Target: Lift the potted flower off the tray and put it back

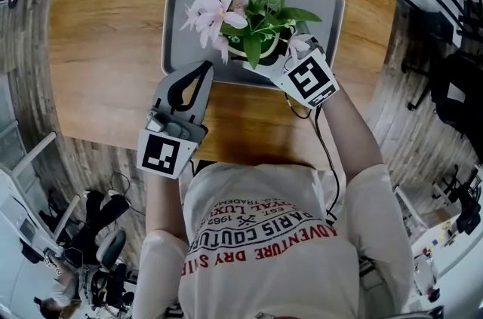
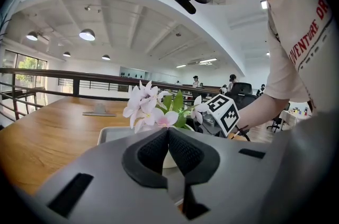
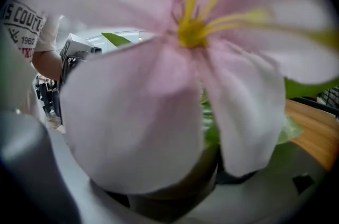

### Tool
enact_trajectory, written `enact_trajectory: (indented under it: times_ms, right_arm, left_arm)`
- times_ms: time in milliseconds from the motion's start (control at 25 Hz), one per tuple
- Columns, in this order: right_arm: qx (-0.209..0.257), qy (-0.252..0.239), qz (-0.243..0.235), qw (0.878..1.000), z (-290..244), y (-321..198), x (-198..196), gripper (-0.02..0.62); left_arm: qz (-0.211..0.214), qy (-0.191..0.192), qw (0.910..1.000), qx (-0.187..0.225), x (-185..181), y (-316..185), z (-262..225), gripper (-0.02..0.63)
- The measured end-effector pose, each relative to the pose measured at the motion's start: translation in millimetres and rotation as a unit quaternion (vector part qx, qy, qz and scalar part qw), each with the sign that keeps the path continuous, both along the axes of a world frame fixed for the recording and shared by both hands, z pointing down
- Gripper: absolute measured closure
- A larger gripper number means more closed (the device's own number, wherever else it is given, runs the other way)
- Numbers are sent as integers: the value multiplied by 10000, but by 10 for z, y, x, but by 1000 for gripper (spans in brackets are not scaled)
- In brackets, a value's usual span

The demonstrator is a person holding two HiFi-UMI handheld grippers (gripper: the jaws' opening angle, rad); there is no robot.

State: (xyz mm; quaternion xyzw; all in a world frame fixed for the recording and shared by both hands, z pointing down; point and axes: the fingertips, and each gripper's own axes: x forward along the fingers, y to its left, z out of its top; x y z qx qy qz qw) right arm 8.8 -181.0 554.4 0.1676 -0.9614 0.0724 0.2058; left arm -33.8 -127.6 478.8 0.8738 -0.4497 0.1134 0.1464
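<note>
The potted flower (image 1: 226, 4), pink blooms and green leaves in a pale pot, stands at the near right part of the grey tray (image 1: 181, 31). My right gripper (image 1: 290, 53) reaches in from the near right, its jaws under the leaves and closed on the pot. In the right gripper view a pink petal (image 3: 159, 85) fills most of the picture, with the pot (image 3: 175, 191) between the jaws below it. Whether the pot rests on the tray is hidden. My left gripper (image 1: 205, 69) is shut and empty at the tray's near edge. From it I see the flower (image 2: 145, 106) ahead.
The tray lies on a round wooden table (image 1: 106, 23) whose near edge is right before the person. A small grey object (image 2: 98, 110) sits far off on the table. Railings and office chairs stand around the table on the floor.
</note>
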Motion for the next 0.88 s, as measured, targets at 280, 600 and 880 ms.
enact_trajectory:
  times_ms: [280, 600, 880]
  right_arm:
    - [90, -68, 603, 9981, -283, -35, 51, 81]
    - [509, -106, 1343, 9896, -873, 107, 107, 81]
    - [882, 21, 2350, 9680, -1441, 317, 671, 81]
  left_arm:
    - [123, -23, 9999, 76, -85, 38, -184, 592]
    - [484, 64, 9964, 686, -270, 115, -632, 592]
    - [933, 48, 9864, 1354, -89, 197, -1167, 592]
